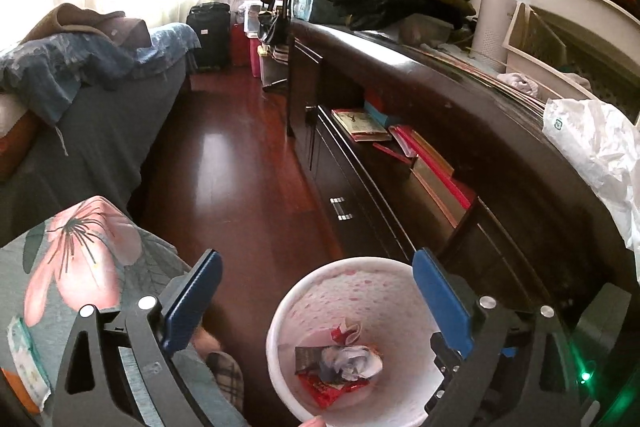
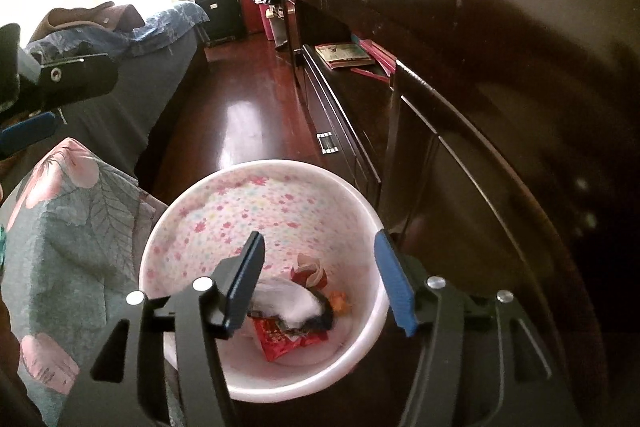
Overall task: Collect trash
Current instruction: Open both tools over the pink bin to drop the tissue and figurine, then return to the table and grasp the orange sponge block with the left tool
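Left gripper (image 1: 316,291): fingers spread wide, holding nothing. Bin (image 1: 280,327) sits below, its rim nearest the right finger. Right gripper (image 2: 320,267): fingers also apart, empty, directly over the bin (image 2: 168,239) mouth. Trash (image 2: 292,323) lies at bin bottom. Cabinet (image 2: 460,107) close beside the right finger; bare floor (image 2: 248,107) ahead; bed (image 2: 152,75) left

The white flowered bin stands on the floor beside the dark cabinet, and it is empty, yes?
Not empty. The right wrist view shows the bin holding trash: a red wrapper and crumpled white paper. It does stand on the floor beside the dark cabinet.
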Demonstrator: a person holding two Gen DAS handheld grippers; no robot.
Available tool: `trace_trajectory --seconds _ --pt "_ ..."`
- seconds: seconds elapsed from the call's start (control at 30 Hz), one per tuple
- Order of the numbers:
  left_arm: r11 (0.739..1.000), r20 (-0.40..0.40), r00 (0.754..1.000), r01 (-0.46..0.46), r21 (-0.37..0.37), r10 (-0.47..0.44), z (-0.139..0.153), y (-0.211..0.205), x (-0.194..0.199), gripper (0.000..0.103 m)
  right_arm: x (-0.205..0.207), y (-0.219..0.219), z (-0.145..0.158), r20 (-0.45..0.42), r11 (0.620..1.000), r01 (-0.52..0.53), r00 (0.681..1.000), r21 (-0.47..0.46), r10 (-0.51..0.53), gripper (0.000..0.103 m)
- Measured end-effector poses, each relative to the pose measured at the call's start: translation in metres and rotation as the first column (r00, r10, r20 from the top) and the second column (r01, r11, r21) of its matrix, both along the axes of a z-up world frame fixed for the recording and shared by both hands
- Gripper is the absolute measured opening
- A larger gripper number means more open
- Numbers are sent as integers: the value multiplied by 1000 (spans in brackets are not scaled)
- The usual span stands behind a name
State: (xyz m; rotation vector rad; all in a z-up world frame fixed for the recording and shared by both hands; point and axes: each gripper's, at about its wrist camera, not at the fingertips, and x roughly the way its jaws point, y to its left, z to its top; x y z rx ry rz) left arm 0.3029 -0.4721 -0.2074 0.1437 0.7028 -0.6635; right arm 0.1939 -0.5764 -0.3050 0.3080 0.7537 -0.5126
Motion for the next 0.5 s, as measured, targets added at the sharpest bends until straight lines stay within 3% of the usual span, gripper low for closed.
trace_trajectory --seconds 0.33,0.5 --pt "999 9 999 -45 2 45 12 30 -14 95 -18 25 16 9 1000 -27 1000 9 27 68" --pt "996 42 995 -93 12 92 23 65 -29 96 -30 48 31 19 998 -63 998 13 63 75"
